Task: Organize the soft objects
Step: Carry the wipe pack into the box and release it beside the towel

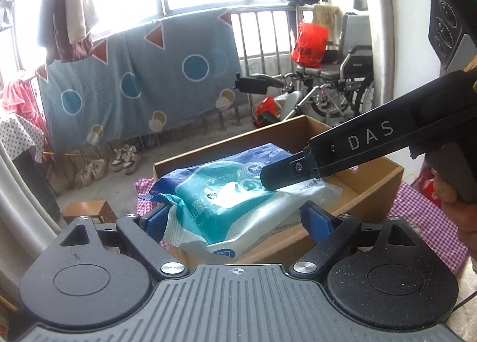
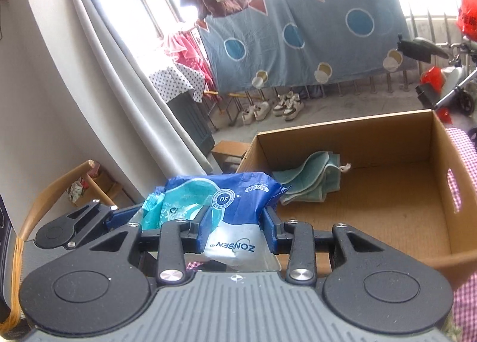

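A soft blue, teal and white plastic pack is held over the near edge of an open cardboard box. My left gripper has its blue pads on both sides of the pack's near end. My right gripper is shut on the pack's other end; its black finger comes in from the right in the left wrist view. My left gripper also shows at the left of the right wrist view. A folded teal towel lies inside the box.
The box stands on a red-checked cloth. A wooden chair stands at the left. Beyond are a hung blue sheet, shoes, a small wooden stool and a wheelchair.
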`<state>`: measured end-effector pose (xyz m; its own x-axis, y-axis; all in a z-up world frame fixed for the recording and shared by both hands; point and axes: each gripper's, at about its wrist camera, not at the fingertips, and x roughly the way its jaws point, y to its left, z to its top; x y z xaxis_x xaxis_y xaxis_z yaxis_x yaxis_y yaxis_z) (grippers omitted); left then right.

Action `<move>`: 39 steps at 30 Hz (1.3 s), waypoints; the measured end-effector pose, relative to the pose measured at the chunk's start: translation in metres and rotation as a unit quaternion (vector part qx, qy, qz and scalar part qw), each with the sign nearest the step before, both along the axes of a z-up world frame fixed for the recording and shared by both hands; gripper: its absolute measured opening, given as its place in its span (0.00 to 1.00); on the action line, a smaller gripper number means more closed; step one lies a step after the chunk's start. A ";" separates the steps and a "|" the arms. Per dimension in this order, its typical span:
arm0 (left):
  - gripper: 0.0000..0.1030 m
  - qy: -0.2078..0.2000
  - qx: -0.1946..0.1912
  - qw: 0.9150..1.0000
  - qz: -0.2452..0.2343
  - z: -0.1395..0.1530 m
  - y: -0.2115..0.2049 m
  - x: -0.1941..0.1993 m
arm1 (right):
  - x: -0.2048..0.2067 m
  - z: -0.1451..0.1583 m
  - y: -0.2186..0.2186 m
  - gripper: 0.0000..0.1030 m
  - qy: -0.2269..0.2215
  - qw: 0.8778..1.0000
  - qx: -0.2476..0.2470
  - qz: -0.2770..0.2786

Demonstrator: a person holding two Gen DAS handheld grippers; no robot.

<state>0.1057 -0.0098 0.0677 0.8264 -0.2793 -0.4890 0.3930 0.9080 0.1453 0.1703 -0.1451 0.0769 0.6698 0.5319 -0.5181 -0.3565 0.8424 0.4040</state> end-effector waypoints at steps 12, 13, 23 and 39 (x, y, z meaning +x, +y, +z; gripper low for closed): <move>0.88 0.123 0.042 0.991 -0.003 -0.037 -0.020 0.140 | 0.156 -0.061 -0.015 0.38 0.154 0.988 -0.009 0.008; 0.88 0.134 0.049 0.990 -0.002 -0.044 -0.022 0.148 | 0.165 -0.068 -0.014 0.38 0.166 0.986 -0.013 0.008; 0.87 0.225 0.106 0.968 0.010 -0.097 -0.033 0.194 | 0.212 -0.131 -0.011 0.38 0.253 0.967 -0.044 -0.001; 0.97 0.184 0.083 0.978 0.041 -0.040 -0.006 0.151 | 0.200 -0.123 -0.025 0.39 0.287 0.957 -0.019 -0.026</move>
<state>0.2571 -0.0157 0.0277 0.6015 -0.1111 -0.7911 0.3726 0.9150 0.1547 0.3702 -0.1702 -0.0461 0.2950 0.4790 -0.8268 -0.0417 0.8709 0.4897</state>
